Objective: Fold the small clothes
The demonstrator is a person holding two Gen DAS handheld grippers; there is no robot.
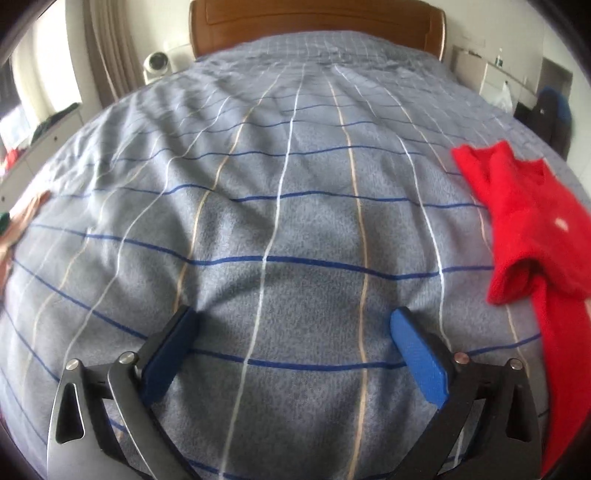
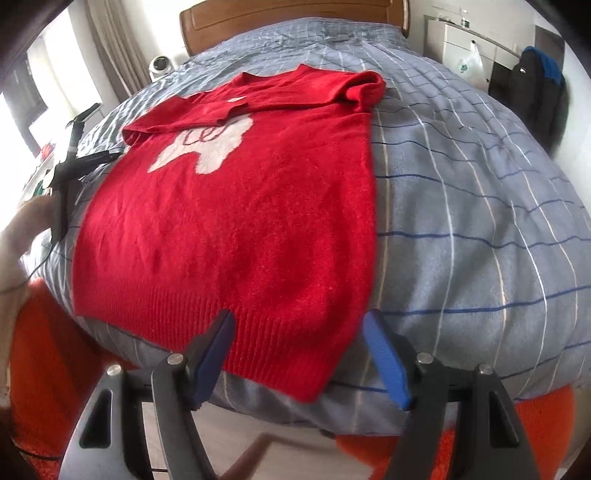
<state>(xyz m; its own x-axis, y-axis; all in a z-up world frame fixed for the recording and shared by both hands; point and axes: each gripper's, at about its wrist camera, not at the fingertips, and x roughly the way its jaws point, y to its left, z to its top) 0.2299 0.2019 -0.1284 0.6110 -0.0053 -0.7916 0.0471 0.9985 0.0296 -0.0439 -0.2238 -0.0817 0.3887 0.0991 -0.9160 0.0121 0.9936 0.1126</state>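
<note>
A small red knit sweater [image 2: 236, 221] with a white figure on its chest lies flat on the grey checked bedspread [image 2: 461, 206], both sleeves folded in across the chest. My right gripper [image 2: 299, 332] is open, its jaws standing either side of the sweater's lower right hem corner, just above it. My left gripper [image 1: 291, 325] is open and empty over bare bedspread [image 1: 280, 206], with the sweater [image 1: 528, 221] at its right. The left gripper also shows in the right wrist view [image 2: 79, 147], beside the sweater's left sleeve.
A wooden headboard [image 1: 314, 26] stands at the far end. A white round device [image 1: 157, 64] sits at the bed's far left. A cabinet [image 2: 476, 44] and dark hanging clothes [image 2: 543, 85] are at the right. Orange rug [image 2: 55, 369] lies below the near bed edge.
</note>
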